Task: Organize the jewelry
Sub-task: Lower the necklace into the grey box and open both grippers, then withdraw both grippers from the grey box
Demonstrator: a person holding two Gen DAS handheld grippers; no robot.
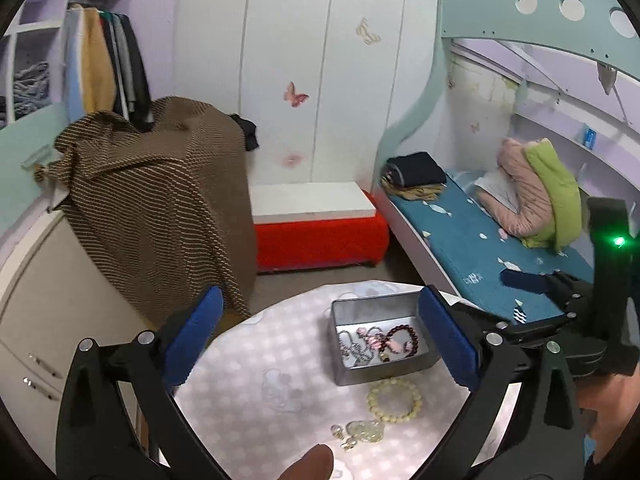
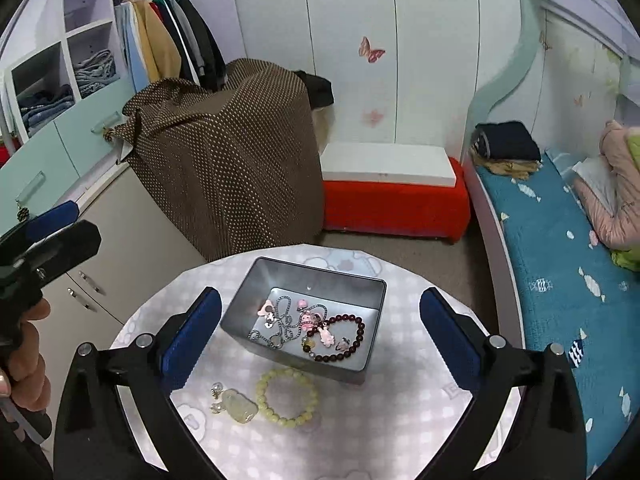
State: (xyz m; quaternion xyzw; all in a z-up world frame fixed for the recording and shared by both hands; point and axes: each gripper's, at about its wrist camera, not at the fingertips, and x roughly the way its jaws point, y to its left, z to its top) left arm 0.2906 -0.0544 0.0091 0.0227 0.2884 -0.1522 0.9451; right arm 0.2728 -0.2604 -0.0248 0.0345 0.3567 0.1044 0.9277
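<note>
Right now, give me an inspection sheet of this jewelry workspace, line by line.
Surface: round table with a pale checked cover.
Job's things: open metal tin holding a silver chain, pink charms and a dark red bead bracelet; outside it, on the table in front of the tin, a pale yellow bead bracelet and a pale pendant.
Clutter: nothing seen on the table.
Grippers: left gripper and right gripper both open, fingers empty, above the table.
Cables: nothing seen.
Surroundings: brown dotted cloth over furniture, red bench, bed with blue cover, open wardrobe.
</note>
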